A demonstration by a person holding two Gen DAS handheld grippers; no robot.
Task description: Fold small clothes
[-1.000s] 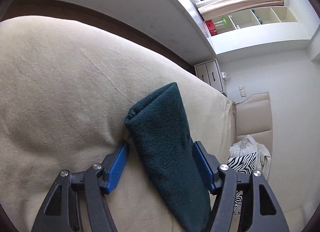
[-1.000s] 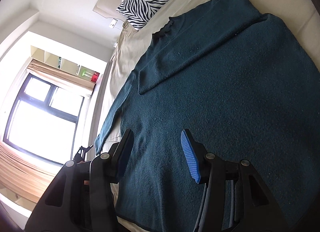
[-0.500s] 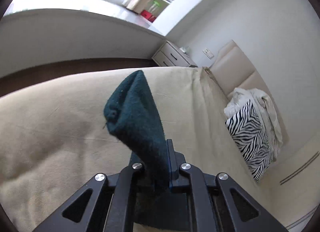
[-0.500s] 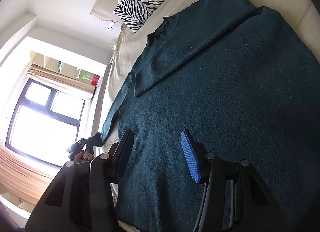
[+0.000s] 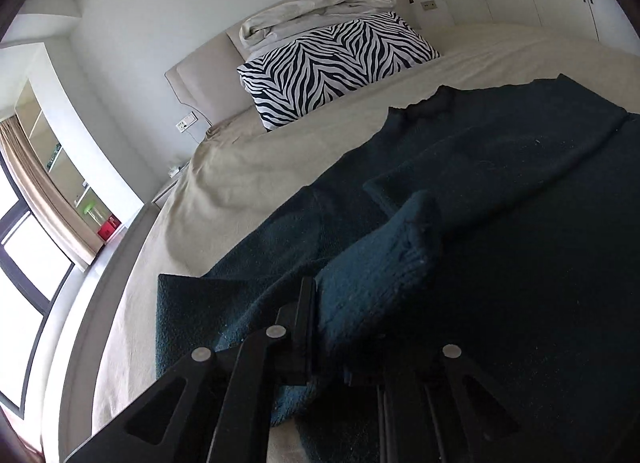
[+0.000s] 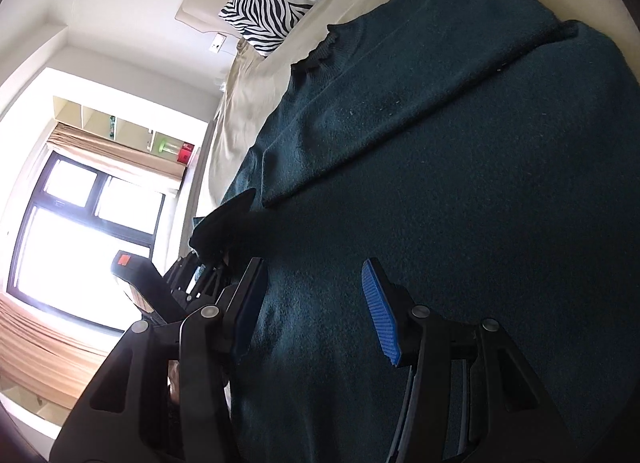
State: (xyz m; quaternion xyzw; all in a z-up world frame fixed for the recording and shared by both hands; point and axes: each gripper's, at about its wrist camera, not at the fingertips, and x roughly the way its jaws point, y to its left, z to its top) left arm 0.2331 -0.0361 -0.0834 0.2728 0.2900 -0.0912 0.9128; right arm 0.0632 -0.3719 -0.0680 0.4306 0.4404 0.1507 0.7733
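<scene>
Carried from the bare beige bed [image 5: 248,167] over the dark teal knitted sweater [image 6: 460,183], the left tool [image 5: 320,327], jaws just closed, grips the sweater's sleeve cuff [image 5: 380,263]. Right tool [image 6: 316,303] hovers half-open above the sweater body, gripping nothing.

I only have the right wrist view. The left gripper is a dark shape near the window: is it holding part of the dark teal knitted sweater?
Observer: Yes. The left gripper, whose jaws have just been closing, is shut on the sleeve cuff.
Operator: Where is that cuff?
Observer: Raised above the dark teal knitted sweater, tipped toward the other, folded sleeve.
Operator: And the hem there?
Observer: The hem corner lies flat on the beige bed sheet.
</scene>
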